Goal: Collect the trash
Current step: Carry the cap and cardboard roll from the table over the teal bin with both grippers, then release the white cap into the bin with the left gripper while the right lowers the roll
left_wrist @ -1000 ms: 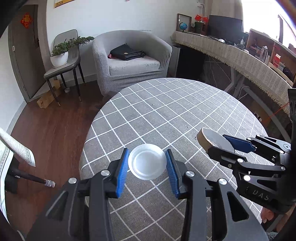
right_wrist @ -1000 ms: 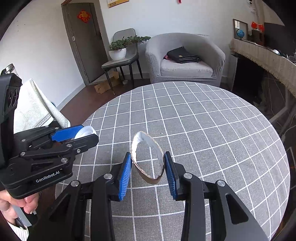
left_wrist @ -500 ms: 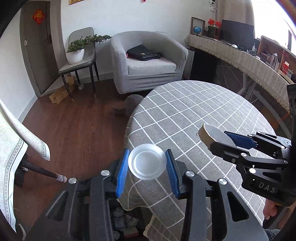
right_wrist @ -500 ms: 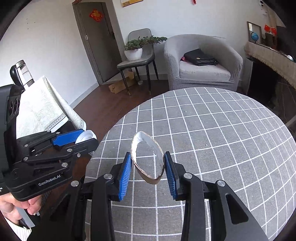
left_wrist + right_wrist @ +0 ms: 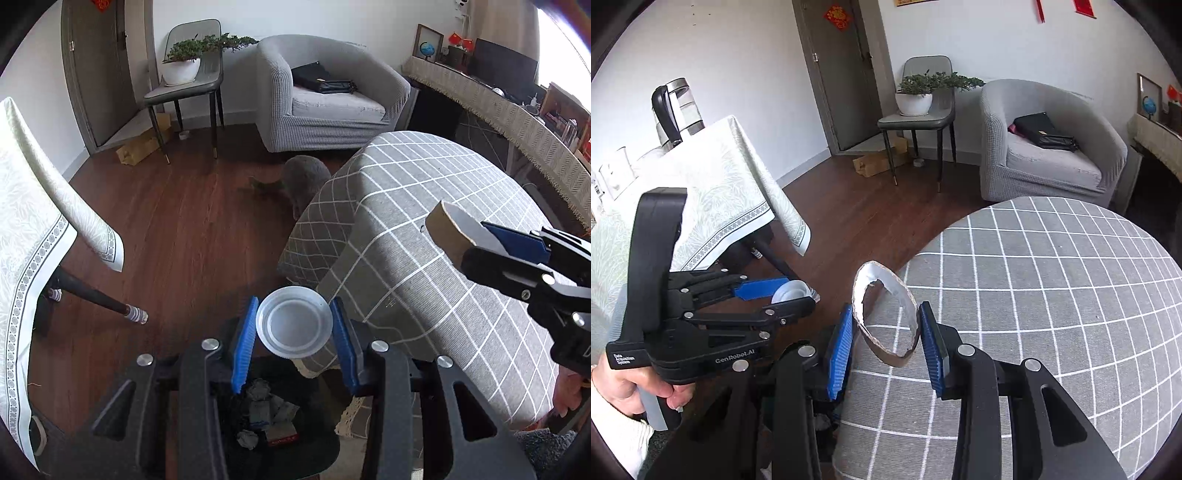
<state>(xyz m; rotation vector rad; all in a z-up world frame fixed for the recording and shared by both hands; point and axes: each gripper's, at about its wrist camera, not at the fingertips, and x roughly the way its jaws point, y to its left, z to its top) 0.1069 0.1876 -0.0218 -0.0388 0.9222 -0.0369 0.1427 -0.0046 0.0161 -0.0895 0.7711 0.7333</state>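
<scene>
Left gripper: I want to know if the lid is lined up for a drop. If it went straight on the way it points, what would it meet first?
Probably the bin of crumpled trash, showing below the left gripper and its lid. Depth is unclear; the tablecloth edge hangs close on the right.

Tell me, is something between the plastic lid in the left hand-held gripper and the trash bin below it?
Nothing visible: the plastic lid hangs over the open trash bin, with only the gripper's own frame around it.
</scene>
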